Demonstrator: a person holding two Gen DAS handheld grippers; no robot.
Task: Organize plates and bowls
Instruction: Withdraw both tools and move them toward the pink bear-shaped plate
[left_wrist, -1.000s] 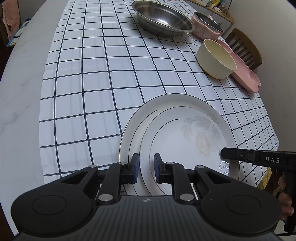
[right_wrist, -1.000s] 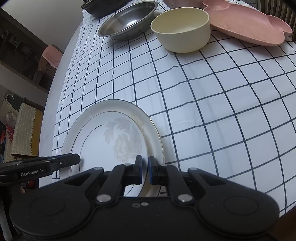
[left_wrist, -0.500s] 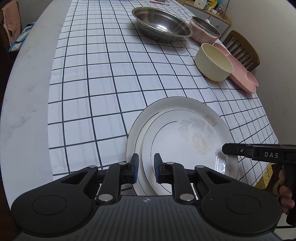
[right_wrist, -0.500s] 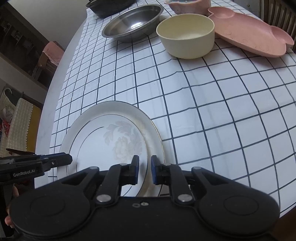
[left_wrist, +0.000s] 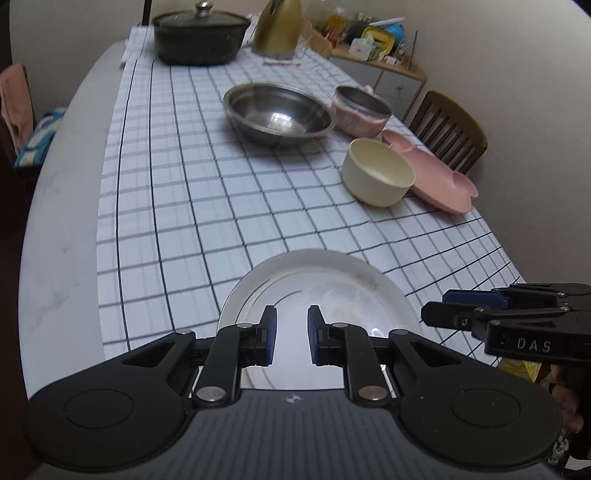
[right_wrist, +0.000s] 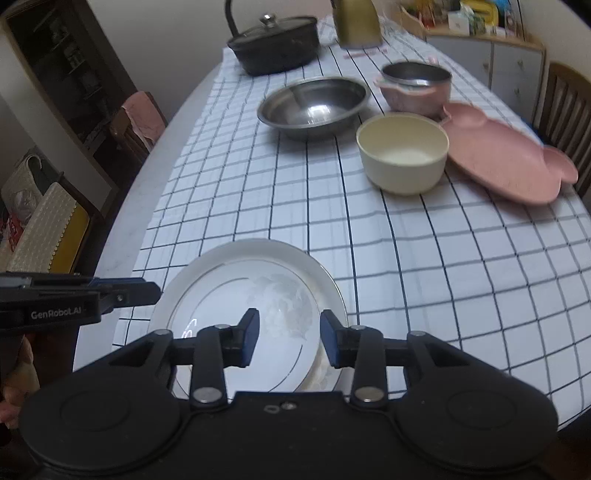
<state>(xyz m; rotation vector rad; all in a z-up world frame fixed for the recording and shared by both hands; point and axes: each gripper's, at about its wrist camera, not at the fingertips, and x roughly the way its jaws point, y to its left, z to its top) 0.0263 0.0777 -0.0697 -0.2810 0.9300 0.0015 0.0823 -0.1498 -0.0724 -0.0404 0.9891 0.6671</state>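
Plates, a white stack (left_wrist: 325, 284), lie at the near edge of the table (left_wrist: 62, 236). Left hand-held gripper (left_wrist: 290, 338) hangs above them, jaws slightly apart and empty; right hand-held gripper (right_wrist: 290, 341), jaws just opening, holds nothing either.

White plate (left_wrist: 332, 280) near edge hidden behind left gripper (left_wrist: 290, 334).

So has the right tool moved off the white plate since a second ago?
Yes. The right tool has lifted up and back from the white plate, its jaws just opening, empty.
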